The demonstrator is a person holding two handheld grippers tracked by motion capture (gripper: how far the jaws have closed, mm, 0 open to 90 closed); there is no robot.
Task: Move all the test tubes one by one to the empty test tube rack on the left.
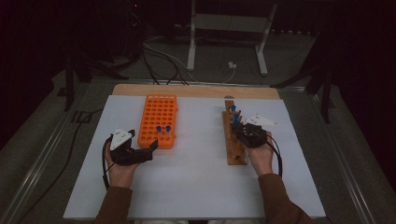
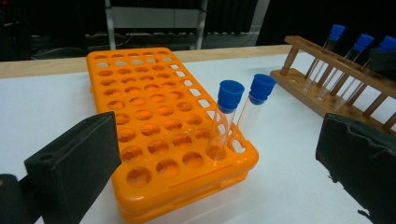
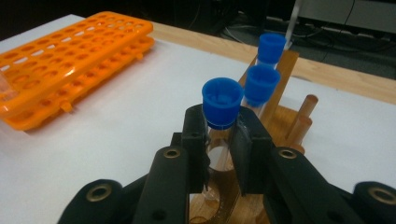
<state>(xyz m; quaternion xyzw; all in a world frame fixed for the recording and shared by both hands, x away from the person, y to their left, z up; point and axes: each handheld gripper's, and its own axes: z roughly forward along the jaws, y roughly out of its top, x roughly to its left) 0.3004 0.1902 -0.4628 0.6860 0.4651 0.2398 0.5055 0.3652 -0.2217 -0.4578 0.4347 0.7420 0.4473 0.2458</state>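
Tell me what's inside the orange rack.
The orange rack holds two blue-capped tubes side by side in holes at its near right corner; the other holes look empty. The tubes' bottoms are hidden inside the rack.

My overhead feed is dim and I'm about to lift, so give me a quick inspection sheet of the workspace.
Surface: white sheet over a wooden board, flat.
Job's things: orange tube rack holds two blue-capped tubes near one corner; wooden rack holds three blue-capped tubes, the nearest tube in the right claw.
Clutter: nothing seen on the sheet.
Grippers: right claw shut on the nearest tube just below its cap; left claw open, facing the orange rack, touching nothing.
Cables: a black cable trails from each claw past the wrists; more on the floor behind.
Surroundings: dark room, white stand legs behind the table.
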